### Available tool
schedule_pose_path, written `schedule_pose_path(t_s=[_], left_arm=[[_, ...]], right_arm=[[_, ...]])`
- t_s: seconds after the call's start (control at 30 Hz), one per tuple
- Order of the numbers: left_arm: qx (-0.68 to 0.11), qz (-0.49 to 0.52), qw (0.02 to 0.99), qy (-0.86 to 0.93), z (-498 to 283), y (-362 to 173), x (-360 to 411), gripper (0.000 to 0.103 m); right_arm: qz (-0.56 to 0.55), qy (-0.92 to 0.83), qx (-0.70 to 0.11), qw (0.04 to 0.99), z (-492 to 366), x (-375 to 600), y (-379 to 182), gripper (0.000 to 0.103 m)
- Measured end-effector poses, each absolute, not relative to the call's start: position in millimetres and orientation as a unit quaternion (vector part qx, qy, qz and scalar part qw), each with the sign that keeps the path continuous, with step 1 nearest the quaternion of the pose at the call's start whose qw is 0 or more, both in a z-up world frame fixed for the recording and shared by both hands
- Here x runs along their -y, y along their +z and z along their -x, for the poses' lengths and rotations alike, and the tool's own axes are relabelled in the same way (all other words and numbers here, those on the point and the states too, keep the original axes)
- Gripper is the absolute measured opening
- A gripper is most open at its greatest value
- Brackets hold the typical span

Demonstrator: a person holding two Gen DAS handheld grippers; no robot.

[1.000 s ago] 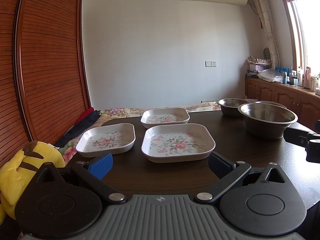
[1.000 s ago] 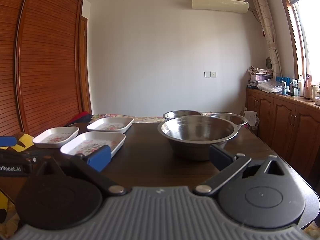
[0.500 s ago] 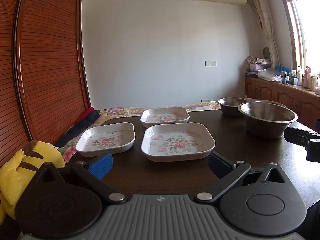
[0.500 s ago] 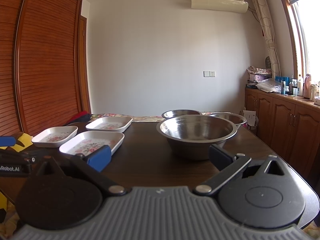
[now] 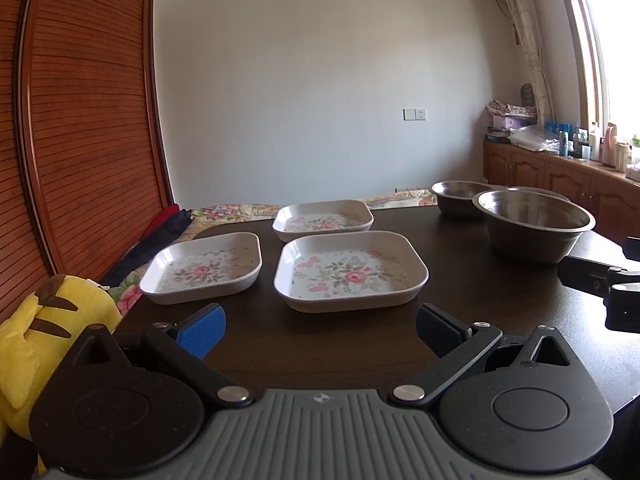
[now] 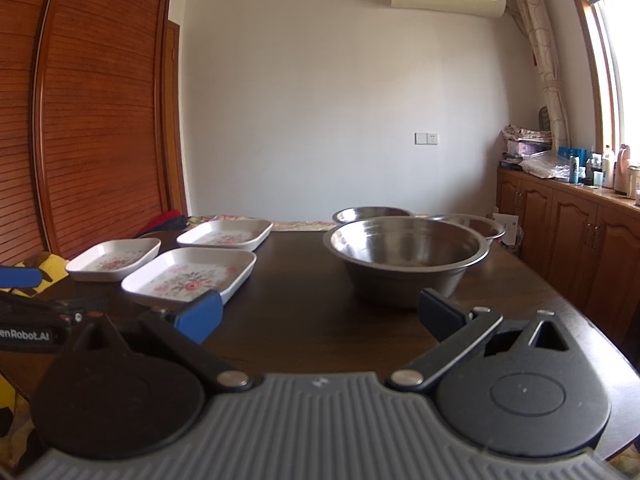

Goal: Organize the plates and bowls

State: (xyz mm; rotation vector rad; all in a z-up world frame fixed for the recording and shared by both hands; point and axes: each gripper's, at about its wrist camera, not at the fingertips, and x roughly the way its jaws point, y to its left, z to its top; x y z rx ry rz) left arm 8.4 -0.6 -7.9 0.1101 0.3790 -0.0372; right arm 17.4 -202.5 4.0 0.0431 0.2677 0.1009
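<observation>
Three square white plates with pink flower prints lie on the dark table [image 5: 320, 352]: a near one [image 5: 350, 270], a left one [image 5: 204, 266] and a far one [image 5: 323, 220]. Steel bowls stand to the right: a large one [image 5: 534, 224], a smaller one [image 5: 460, 196] behind it. My left gripper [image 5: 320, 326] is open just short of the near plate, holding nothing. In the right wrist view my right gripper [image 6: 320, 314] is open in front of the large bowl [image 6: 408, 256], with the near plate [image 6: 192, 276] at its left finger.
A yellow plush toy [image 5: 36, 336] sits off the table's left edge, beside a slatted wooden door [image 5: 80, 140]. A floral cloth [image 5: 236, 214] lies behind the table. Wooden cabinets [image 6: 568, 240] with bottles line the right wall under the window.
Both grippers have crept slightly forward and lower toward the table; plates and bowls have not moved. Both stay open.
</observation>
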Motion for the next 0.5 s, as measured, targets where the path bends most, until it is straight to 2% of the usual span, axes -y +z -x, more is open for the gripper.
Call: schedule_pose_path(t_s=[0.5], left_arm=[[-0.203,-0.07,0.977,-0.01,-47,-1,-16,0.103]], right_arm=[[-0.009,0.097,-0.142,0.985,-48,191,16,0.103]])
